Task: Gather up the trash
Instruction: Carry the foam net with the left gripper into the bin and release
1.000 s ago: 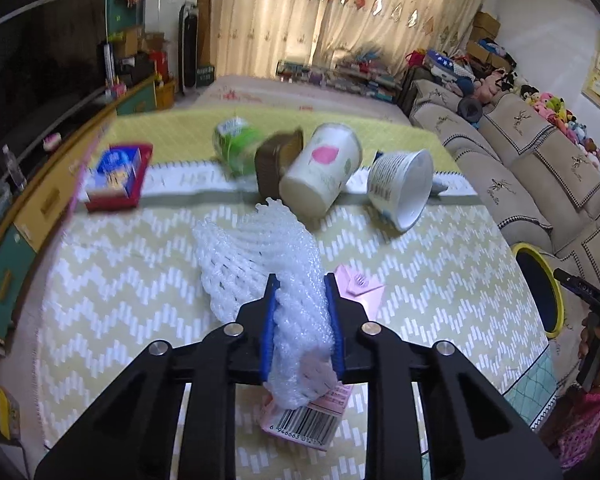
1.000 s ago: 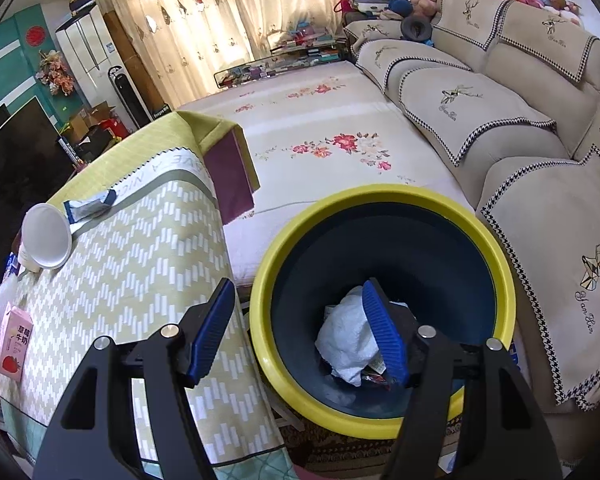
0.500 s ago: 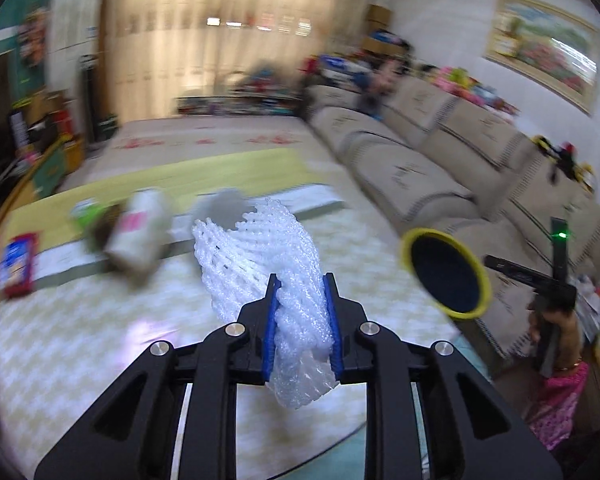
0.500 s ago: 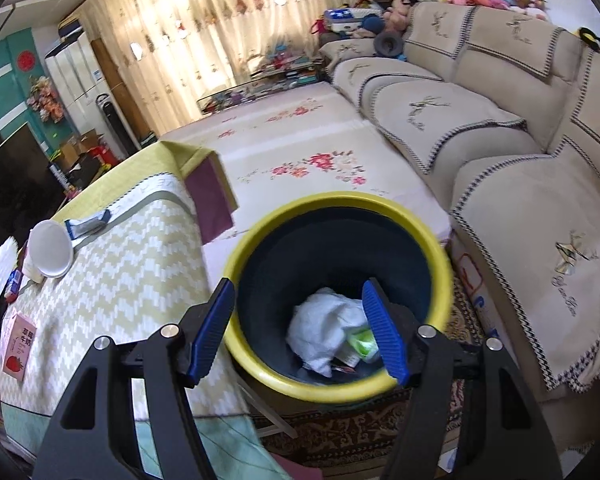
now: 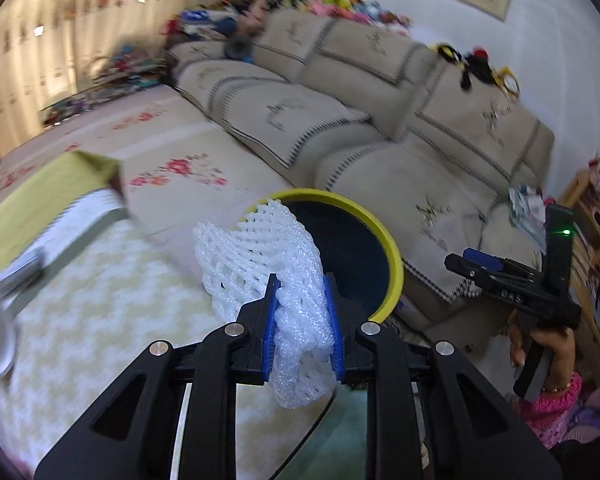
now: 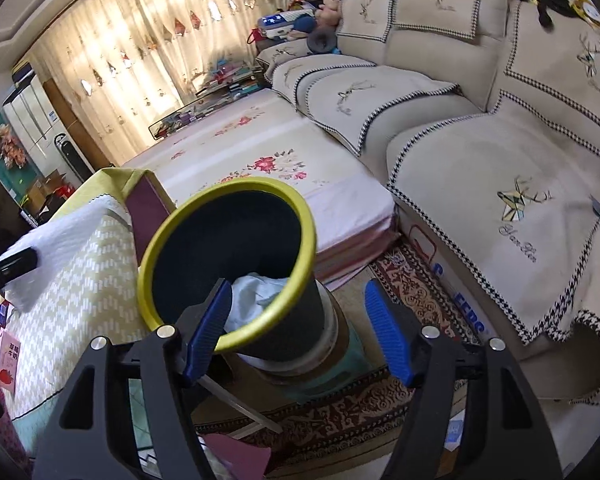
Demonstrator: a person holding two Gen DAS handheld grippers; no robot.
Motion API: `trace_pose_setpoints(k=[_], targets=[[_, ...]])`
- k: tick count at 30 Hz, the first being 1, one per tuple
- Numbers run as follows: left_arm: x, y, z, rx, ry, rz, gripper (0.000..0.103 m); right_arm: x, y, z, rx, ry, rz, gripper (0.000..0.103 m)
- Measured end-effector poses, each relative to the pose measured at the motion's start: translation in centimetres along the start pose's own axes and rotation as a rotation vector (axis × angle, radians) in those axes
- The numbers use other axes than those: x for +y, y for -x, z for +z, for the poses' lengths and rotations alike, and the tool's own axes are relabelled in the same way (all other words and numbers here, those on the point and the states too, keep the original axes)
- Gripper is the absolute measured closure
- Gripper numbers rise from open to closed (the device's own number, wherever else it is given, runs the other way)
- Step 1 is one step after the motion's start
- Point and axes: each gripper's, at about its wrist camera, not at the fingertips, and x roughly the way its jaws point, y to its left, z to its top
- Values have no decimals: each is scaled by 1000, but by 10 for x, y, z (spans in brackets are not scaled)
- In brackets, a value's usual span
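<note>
The left gripper (image 5: 300, 308) is pinching the white foam net (image 5: 260, 248), which is hanging just near the yellow-rimmed bin (image 5: 384, 236). The right gripper (image 6: 296, 332) is opening, empty, above the bin, whose contents are lying partly hidden. The table (image 5: 100, 300) is blurring at left.

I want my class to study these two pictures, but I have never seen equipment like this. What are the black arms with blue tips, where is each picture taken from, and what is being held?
No machine is at work here: a person holds a hand-operated two-finger tool in each hand, each carrying a wide-angle camera that looks along its fingers. In the left view, the left tool is clamped on a white foam net, near a yellow-rimmed bin. The right tool shows there too, held in a hand. In the right view, the right tool holds nothing; its jaws are opening above the bin, which already contains crumpled white trash. A patterned tablecloth lies beside it.
</note>
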Motion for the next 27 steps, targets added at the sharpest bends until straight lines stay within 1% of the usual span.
trace_pose_setpoints(k=[2, 8, 9, 11, 12, 13, 15, 16, 17, 18, 22, 25, 27], targets=[[-14, -26, 10, 36, -20, -25, 81, -6, -3, -1, 5, -11, 1, 37], [-37, -89, 32, 107, -50, -40, 79, -13, -9, -5, 13, -27, 19, 37], [-41, -100, 35, 119, -54, -33, 76, -15, -8, -7, 14, -31, 20, 37], [-43, -121, 41, 136, -54, -16, 73, -18, -8, -8, 15, -40, 21, 37], [-45, -127, 43, 140, -54, -10, 70, -19, -8, -8, 15, -42, 21, 36], [-45, -132, 45, 144, -54, -2, 69, -22, -8, -9, 16, -47, 20, 36], [-45, -140, 47, 149, -54, 12, 57, -25, -8, -9, 16, -53, 20, 36], [-44, -142, 48, 150, -53, 17, 52, -25, -7, -9, 16, -54, 19, 36], [-43, -143, 48, 147, -49, 21, 42, -25, -7, -9, 15, -56, 20, 36], [-39, -140, 47, 142, -45, 23, 37, -25, -7, -8, 14, -56, 22, 36], [-31, -125, 42, 129, -34, 24, 31, -22, -6, -8, 13, -48, 28, 36], [-25, -96, 37, 90, -16, 23, 29, -15, -3, -8, 8, -34, 40, 35], [-19, -70, 32, 51, 3, 28, 25, -10, -1, -9, 8, -19, 44, 34]])
